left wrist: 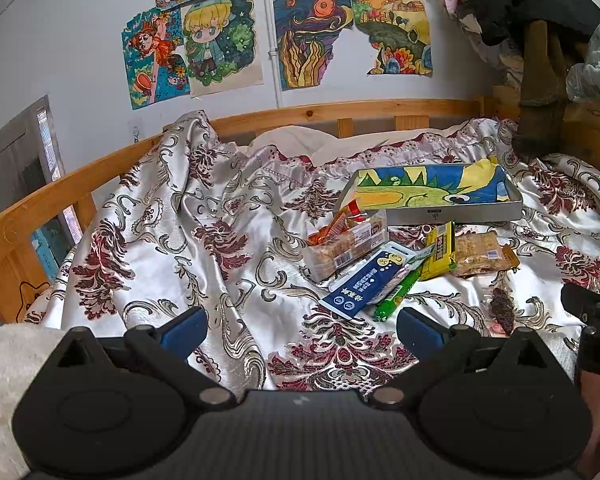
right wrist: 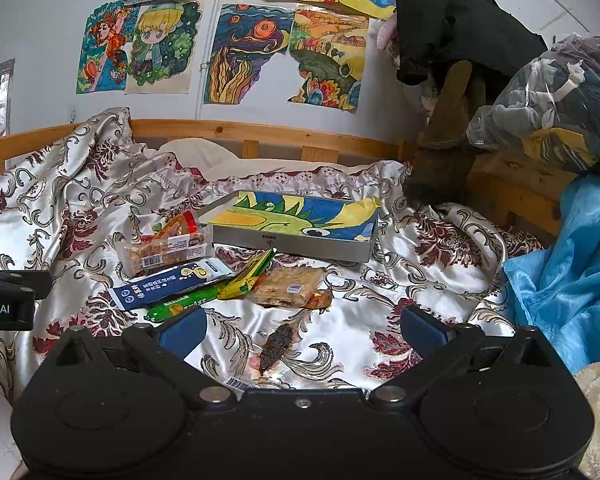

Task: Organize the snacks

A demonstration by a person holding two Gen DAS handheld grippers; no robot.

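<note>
On the bed, the left gripper hovers wide open and empty over the satin bedspread, with the snack pile ahead and to its right. Leftmost in that pile is a clear box of biscuits — stiff-walled, probably light, best pinched across its short sides. Leaning on it is a flat navy-blue packet, thin and floppy; its near end is free of the other snacks and looks the easiest place to grip. Beside it lies a slim green stick snack, round and likely to roll on the slick cloth, then a yellow wrapper and a clear-wrapped pastry slice that looks crumbly, so a light pinch at the wrapper seam seems safer. Nearest the right gripper — also wide open, holding nothing — a small dark snack in clear film lies alone just ahead of its fingers. Behind the pile sits the shallow grey tray, lined with a child's drawing and holding no snacks. Open bedspread lies to the left; folds of blue fabric crowd the right edge, and the wooden bed rail closes the far side.
</note>
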